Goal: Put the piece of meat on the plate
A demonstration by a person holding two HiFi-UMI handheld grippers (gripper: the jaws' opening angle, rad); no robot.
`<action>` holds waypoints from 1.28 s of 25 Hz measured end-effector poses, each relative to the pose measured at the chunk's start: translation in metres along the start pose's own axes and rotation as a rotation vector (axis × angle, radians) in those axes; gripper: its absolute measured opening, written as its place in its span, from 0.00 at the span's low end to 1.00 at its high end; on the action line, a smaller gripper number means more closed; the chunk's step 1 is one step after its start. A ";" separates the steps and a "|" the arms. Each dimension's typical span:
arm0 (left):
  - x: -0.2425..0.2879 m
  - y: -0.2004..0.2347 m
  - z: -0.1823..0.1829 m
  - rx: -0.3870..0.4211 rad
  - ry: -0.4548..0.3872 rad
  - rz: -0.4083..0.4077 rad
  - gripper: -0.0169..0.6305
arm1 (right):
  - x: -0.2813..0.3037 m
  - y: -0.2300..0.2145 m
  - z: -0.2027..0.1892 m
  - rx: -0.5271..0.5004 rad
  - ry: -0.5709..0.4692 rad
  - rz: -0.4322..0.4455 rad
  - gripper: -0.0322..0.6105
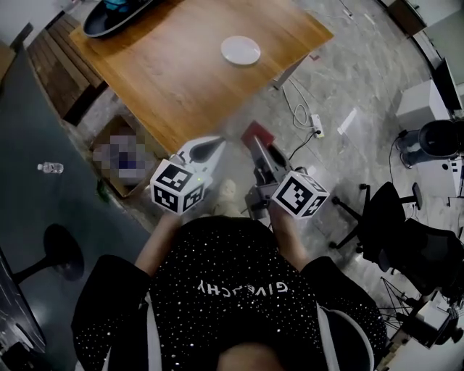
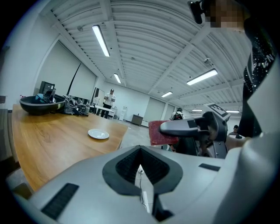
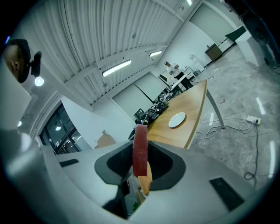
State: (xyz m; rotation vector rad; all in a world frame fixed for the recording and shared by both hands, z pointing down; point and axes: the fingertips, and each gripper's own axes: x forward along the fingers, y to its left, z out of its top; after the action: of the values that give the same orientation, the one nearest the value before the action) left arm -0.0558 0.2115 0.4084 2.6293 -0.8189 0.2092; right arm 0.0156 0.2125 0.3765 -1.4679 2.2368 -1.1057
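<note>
Lower centre of the head view: the piece of meat (image 1: pixel 255 135) is carried by the right gripper (image 1: pixel 261 148). Its fingers are clamped on the slab's lower part. In the right gripper view the slab is seen edge-on and upright, projecting past the tips. Judged reason: the flat faces are taken by the pads for a firm hold, and the free end is left clear to be laid down first.

The left gripper (image 1: pixel 212 147) is held just beside it, to the left in frame. Its fingers are drawn together with nothing between them, only a thin slit of floor showing through. It is judged idle and kept alongside, out of the approach line.

The plate (image 1: pixel 241 50) is set at upper centre of the head view, bare, on the wooden surface (image 1: pixel 174 72) and toward its far side. A dark bowl (image 1: pixel 116 16) is parked at the upper left corner, well apart from the plate, so a clear drop zone is left.

Meat and plate are well apart. Both grippers are held over the floor (image 1: pixel 341 80), off the near edge of the surface. Transport is judged under way and placement not yet started. A reach across the surface is needed before release.
</note>
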 end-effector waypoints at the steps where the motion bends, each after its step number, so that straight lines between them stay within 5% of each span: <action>1: 0.004 0.002 0.001 -0.003 0.002 0.002 0.04 | 0.003 -0.002 0.002 0.002 0.004 0.001 0.20; 32: 0.091 0.012 0.018 0.047 -0.021 0.049 0.04 | 0.026 -0.058 0.058 -0.004 -0.004 0.092 0.20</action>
State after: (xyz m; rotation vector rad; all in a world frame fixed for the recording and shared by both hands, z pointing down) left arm 0.0122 0.1483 0.4182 2.6615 -0.8961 0.2166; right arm 0.0759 0.1518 0.3826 -1.3529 2.2805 -1.0693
